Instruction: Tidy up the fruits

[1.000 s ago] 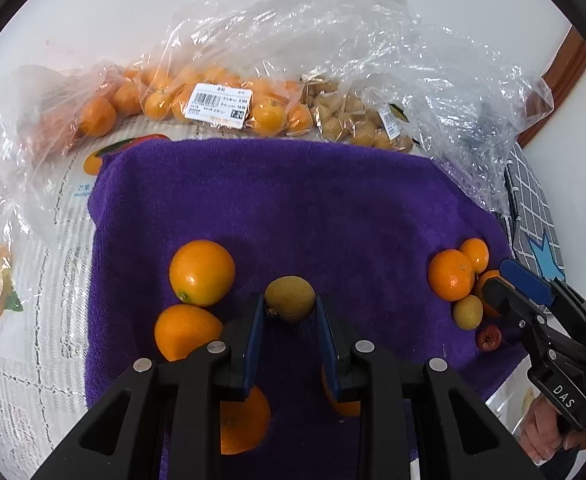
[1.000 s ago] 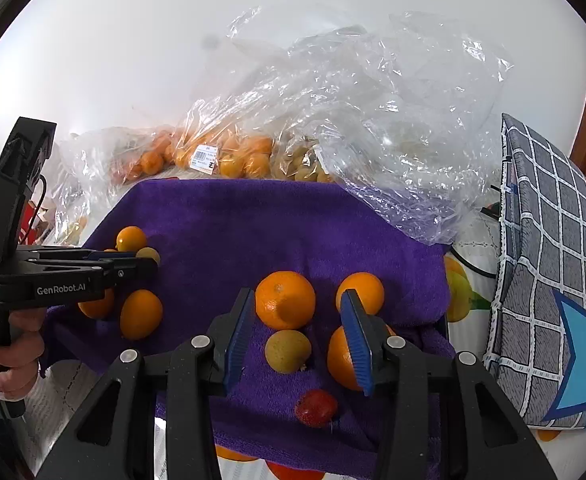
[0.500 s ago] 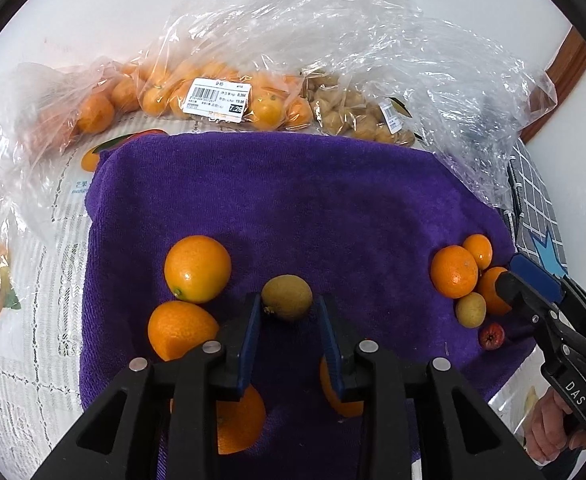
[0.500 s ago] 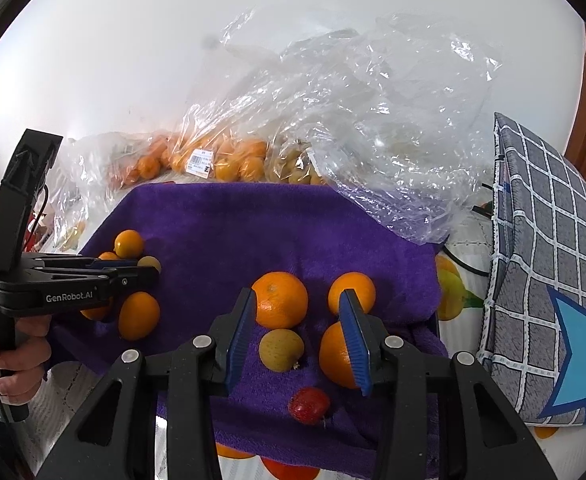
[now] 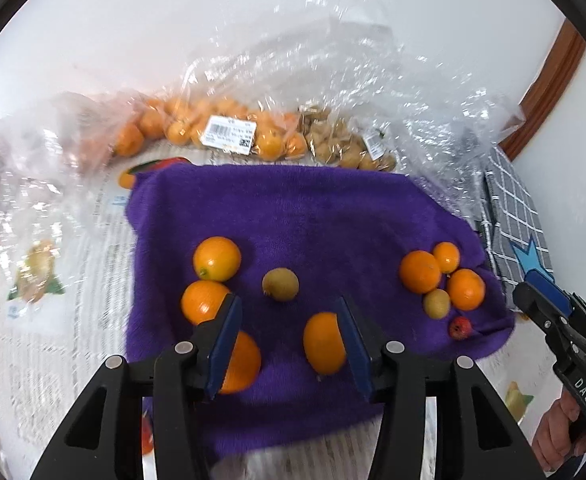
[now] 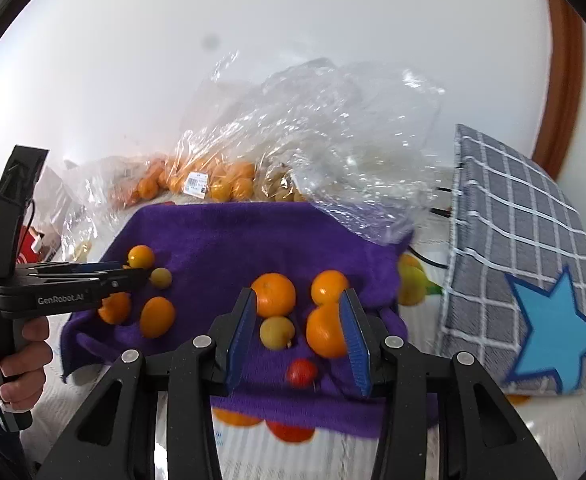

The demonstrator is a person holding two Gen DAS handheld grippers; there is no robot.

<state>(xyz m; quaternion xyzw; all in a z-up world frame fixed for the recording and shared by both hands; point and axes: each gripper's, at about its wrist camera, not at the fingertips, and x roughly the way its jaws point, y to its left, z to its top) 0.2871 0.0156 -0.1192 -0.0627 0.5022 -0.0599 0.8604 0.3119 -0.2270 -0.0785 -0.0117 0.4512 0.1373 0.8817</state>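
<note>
A purple towel (image 5: 313, 208) holds two groups of fruit. In the left wrist view my left gripper (image 5: 289, 316) is open and empty, just behind a yellow-green fruit (image 5: 280, 284) that lies free on the towel, with several oranges (image 5: 216, 258) around it. The right group has oranges (image 5: 419, 272), a small yellow-green fruit (image 5: 436, 303) and a small red fruit (image 5: 460, 327). In the right wrist view my right gripper (image 6: 299, 314) is open above that group, over the yellow-green fruit (image 6: 277, 332) and beside an orange (image 6: 325, 334). The left gripper (image 6: 133, 274) also shows there.
Clear plastic bags of oranges (image 5: 213, 132) and brown fruit (image 5: 341, 146) lie along the towel's far edge against a white wall. A grey checked cushion with a blue star (image 6: 533, 272) stands at the right. A fruit-printed white cloth (image 5: 53, 280) covers the table.
My left gripper has opened and let go of the yellow-green fruit, then drawn back and up from it. The right gripper has risen slightly and stays open.
</note>
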